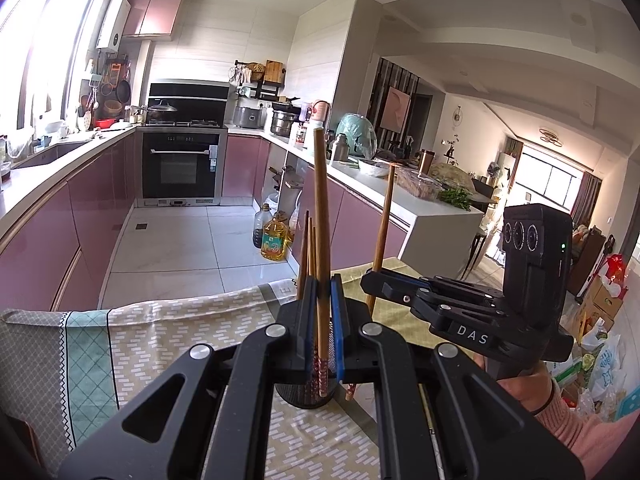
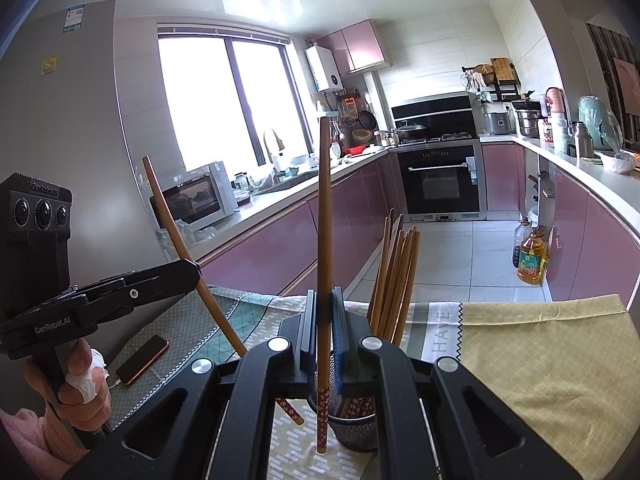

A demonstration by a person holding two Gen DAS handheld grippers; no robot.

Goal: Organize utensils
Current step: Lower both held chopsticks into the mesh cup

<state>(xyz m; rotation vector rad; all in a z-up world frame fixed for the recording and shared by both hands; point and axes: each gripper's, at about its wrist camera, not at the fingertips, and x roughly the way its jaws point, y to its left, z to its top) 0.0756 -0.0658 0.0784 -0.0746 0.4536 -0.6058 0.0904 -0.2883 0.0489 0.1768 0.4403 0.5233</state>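
My left gripper [image 1: 323,304] is shut on a wooden chopstick [image 1: 321,216] held upright, its patterned red end just above the black mesh holder [image 1: 304,398]. Several chopsticks [image 1: 308,248] stand in that holder. My right gripper [image 2: 323,312] is shut on another wooden chopstick [image 2: 324,220], upright, its patterned end beside the mesh holder [image 2: 358,432], which holds several chopsticks [image 2: 394,276]. Each gripper shows in the other's view: the right gripper [image 1: 370,280] with its chopstick [image 1: 382,232], the left gripper [image 2: 192,272] with its chopstick [image 2: 180,248].
The holder stands on a table under a patterned cloth [image 1: 160,344] with a yellow-green cloth [image 2: 540,360] beside it. A phone [image 2: 142,359] lies on the table at the left. Behind are kitchen counters [image 1: 60,168], an oven [image 1: 180,164] and oil bottles [image 1: 274,238] on the floor.
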